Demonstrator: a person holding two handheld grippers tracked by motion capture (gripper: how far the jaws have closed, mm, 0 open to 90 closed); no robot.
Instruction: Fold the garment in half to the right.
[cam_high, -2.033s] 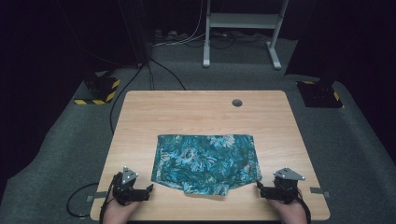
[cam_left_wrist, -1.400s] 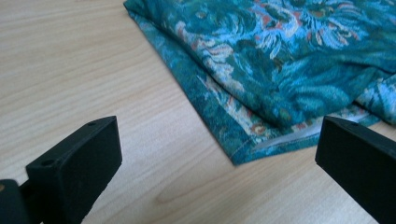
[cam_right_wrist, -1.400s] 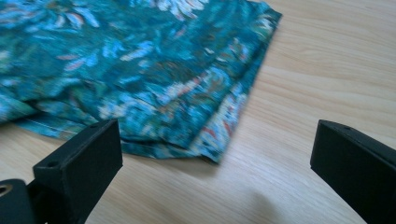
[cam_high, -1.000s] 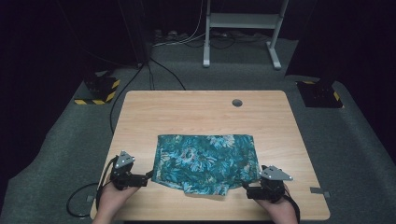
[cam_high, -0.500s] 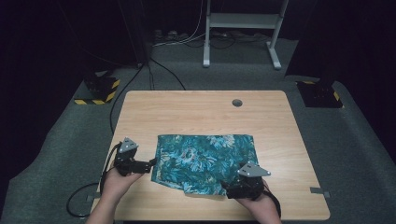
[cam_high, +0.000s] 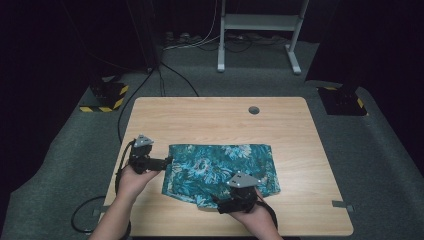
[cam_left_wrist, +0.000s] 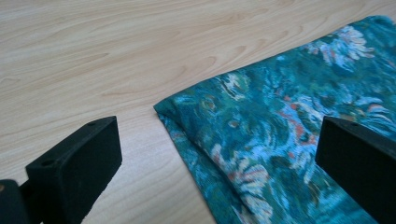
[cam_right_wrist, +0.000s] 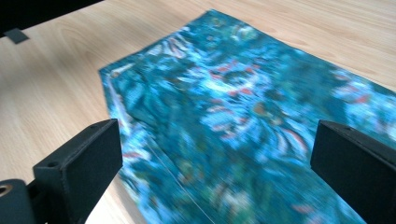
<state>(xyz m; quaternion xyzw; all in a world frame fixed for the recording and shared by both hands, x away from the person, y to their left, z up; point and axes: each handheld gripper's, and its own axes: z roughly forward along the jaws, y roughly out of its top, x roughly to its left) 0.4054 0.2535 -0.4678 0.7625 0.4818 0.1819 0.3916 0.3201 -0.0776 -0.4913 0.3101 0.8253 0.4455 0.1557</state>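
A teal floral cloth (cam_high: 220, 167), folded flat, lies on the near half of the wooden table (cam_high: 210, 120). My left gripper (cam_high: 168, 161) is at the cloth's left edge, near its far-left corner, and points right. In the left gripper view its jaws stand wide open around that corner of the cloth (cam_left_wrist: 289, 107), with the left gripper (cam_left_wrist: 219, 140) holding nothing. My right gripper (cam_high: 216, 203) hovers over the cloth's near edge and points left. In the right gripper view the right gripper (cam_right_wrist: 219, 140) is open above the cloth (cam_right_wrist: 233, 93), whose corner lies ahead.
A round cable hole (cam_high: 254, 110) sits in the far part of the table. On the floor beyond are a white stand frame (cam_high: 260, 25) and two black bases with yellow stripes (cam_high: 105, 95), (cam_high: 345, 102). A strip of grey tape (cam_high: 340, 204) marks the right front edge.
Both grippers have come in from the table's front corners. The left went forward to the cloth's left edge; the right slid left over the cloth's near edge. The cloth has not moved.
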